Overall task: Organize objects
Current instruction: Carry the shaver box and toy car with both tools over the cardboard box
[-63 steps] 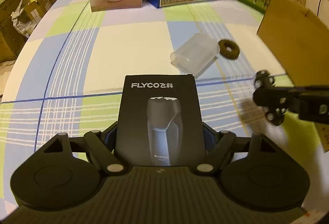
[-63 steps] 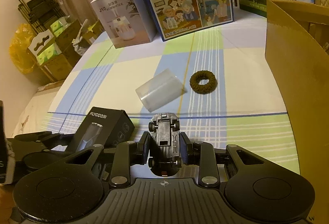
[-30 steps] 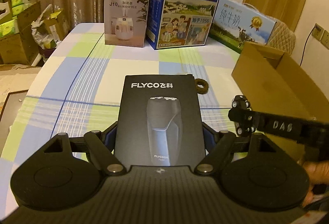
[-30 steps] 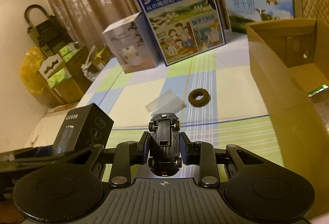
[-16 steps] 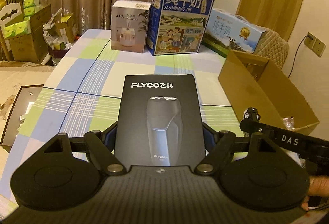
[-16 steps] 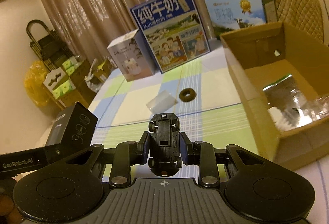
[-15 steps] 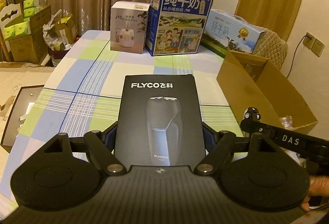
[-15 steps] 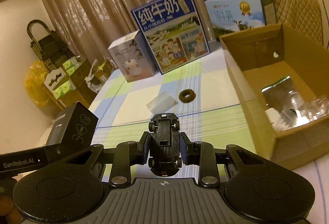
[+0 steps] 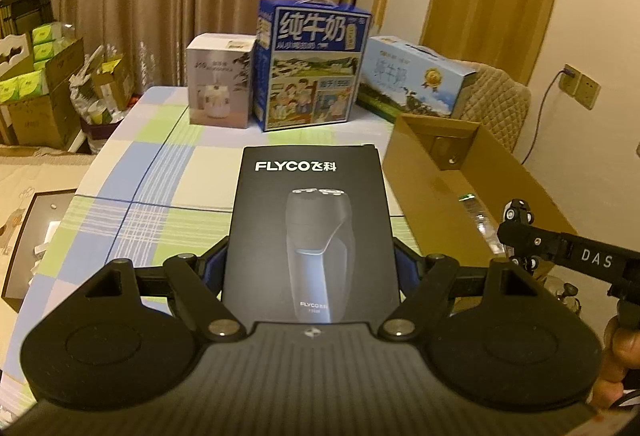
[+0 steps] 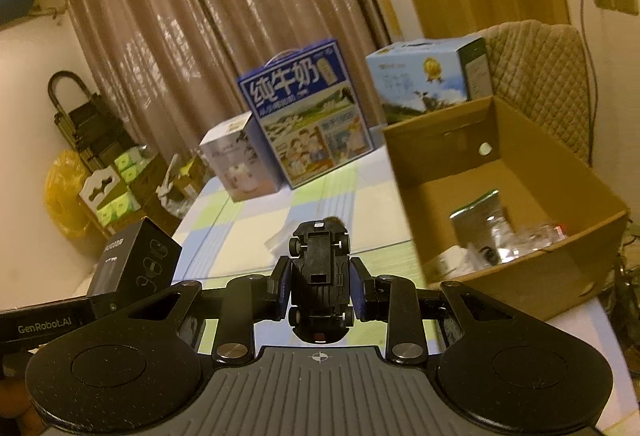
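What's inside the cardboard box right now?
In the cardboard box, the right wrist view shows a shiny silver packet, clear crinkled plastic and something white near the front. The near wall hides the floor's front edge.

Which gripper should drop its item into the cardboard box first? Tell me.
Right, probably. The right gripper, clamped on the toy car, sits beside the cardboard box, looking into its opening. The left gripper, holding the shaver box, is farther over.
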`<state>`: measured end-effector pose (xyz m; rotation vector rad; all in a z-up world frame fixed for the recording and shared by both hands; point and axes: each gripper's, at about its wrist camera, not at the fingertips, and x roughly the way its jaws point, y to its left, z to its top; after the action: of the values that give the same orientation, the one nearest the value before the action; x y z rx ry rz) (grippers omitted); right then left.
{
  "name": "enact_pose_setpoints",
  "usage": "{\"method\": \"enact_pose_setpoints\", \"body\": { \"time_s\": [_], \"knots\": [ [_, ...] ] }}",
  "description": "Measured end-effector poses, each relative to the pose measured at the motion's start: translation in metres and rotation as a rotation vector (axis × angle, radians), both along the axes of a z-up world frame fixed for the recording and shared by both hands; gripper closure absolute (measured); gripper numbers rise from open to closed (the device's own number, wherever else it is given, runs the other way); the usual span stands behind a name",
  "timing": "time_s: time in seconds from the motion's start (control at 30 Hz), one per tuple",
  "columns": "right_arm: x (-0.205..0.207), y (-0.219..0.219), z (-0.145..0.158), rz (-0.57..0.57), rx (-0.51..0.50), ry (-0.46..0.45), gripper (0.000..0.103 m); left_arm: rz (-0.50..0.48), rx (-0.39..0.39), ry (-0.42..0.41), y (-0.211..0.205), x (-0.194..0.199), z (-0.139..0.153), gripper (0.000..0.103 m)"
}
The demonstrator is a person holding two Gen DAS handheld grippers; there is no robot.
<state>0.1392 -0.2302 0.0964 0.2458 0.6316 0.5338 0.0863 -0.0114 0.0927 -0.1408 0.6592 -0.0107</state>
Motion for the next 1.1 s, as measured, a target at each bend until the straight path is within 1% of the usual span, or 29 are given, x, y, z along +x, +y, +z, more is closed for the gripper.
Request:
{"method": "enact_pose_setpoints", "body": {
  "time_s": [0.27, 0.67, 0.9, 1.1],
  "knots": [
    [0.0, -0.032, 0.006, -0.05, 0.015, -0.011, 0.076, -0.041, 0.015, -0.013, -0.024, 0.002, 0.01, 0.027],
    [0.003, -0.068, -0.001, -0.108, 0.016, 0.01, 0.076, -0.094, 0.018, 0.0, -0.052, 0.017, 0.003, 0.027],
    [0.01, -0.086, 0.0, -0.144, 0.006, 0.011, 0.076, -0.133, 0.006, 0.003, -0.072, 0.029, 0.001, 0.027],
    [0.018, -0.104, 0.002, -0.175, -0.02, 0.003, 0.076, -0.182, -0.013, 0.001, -0.099, 0.046, 0.004, 0.027]
  ]
}}
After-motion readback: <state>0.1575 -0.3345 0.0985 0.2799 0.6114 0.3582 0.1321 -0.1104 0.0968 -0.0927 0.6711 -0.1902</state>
